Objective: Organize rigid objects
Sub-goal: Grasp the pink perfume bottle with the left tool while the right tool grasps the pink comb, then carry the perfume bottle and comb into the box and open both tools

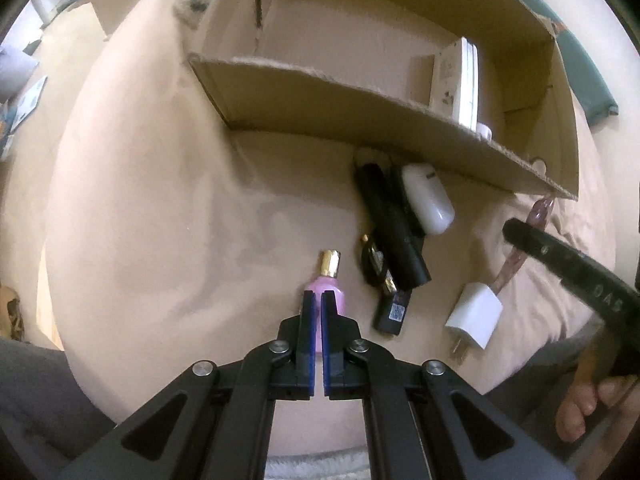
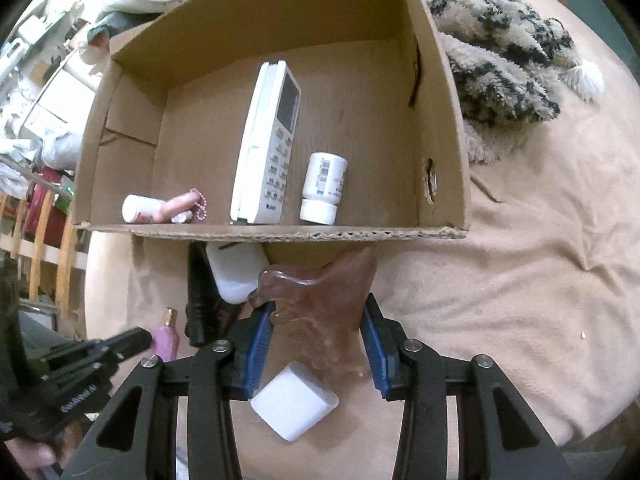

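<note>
A cardboard box (image 2: 260,233) lies on a beige blanket and holds a white remote (image 2: 266,144), a white pill bottle (image 2: 323,188) and a small pink figure with a bead chain (image 2: 176,208). My right gripper (image 2: 318,320) is closed on a translucent pink scraper tool (image 2: 320,304), held just before the box's front wall; the tool also shows in the left wrist view (image 1: 520,248). My left gripper (image 1: 319,300) is shut, with nothing between its fingers, above a pink bottle with a gold cap (image 1: 329,280). The bottle also shows in the right wrist view (image 2: 166,336).
On the blanket before the box lie a black cylinder (image 1: 394,224), a white case (image 1: 428,200), a black-gold item (image 1: 376,264), a black stick with a label (image 1: 394,312) and a white charger plug (image 1: 474,316). A fuzzy patterned throw (image 2: 500,52) lies right of the box.
</note>
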### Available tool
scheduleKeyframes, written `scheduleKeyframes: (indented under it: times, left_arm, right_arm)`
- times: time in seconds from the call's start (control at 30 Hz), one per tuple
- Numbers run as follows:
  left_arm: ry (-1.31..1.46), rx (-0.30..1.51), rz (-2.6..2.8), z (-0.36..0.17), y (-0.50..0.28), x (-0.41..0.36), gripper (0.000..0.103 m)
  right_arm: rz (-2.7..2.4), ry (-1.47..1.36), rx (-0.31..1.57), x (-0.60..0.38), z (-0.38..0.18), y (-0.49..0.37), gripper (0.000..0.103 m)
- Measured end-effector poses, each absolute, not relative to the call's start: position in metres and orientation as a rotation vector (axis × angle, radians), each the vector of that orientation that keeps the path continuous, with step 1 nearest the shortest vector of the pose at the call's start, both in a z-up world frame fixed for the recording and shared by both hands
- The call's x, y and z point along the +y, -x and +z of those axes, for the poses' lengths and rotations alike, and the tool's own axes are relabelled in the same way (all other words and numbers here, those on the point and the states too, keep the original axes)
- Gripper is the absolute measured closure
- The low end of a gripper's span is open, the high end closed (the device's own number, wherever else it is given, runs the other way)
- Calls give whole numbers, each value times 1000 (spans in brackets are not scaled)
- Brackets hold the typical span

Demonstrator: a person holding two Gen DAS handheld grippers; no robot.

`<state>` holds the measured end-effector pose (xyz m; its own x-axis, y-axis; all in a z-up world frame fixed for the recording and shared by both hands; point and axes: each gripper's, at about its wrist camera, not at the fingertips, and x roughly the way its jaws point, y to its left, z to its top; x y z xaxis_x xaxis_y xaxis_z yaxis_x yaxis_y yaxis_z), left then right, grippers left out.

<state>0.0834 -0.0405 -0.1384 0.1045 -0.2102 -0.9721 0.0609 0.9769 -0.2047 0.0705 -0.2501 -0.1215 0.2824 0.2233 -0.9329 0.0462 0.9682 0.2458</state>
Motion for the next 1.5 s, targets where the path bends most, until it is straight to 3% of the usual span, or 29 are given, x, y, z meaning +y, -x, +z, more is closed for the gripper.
scheduleKeyframes:
  times: [0.17, 0.4, 0.53, 0.73, 1.5]
  left_arm:
    - [86, 1479, -174, -150, -88, -49, 73]
    - [-10, 1500, -173, -173, -100, -67, 73]
    - [-89, 1470, -178, -178, -102, -79, 80]
    - [-100, 1414, -152, -166, -100, -74, 80]
    - [-19, 1043, -59, -23, -109, -28, 80]
  right_arm:
    - [138, -258, 1272, -254, -114, -65, 59]
    - [151, -261, 1256, -257, -105, -60, 59]
    - [156, -269, 1238, -260, -100, -58, 59]
    - [214, -324, 1189, -266, -86, -48, 59]
    - [342, -492, 847, -282, -16, -61, 59]
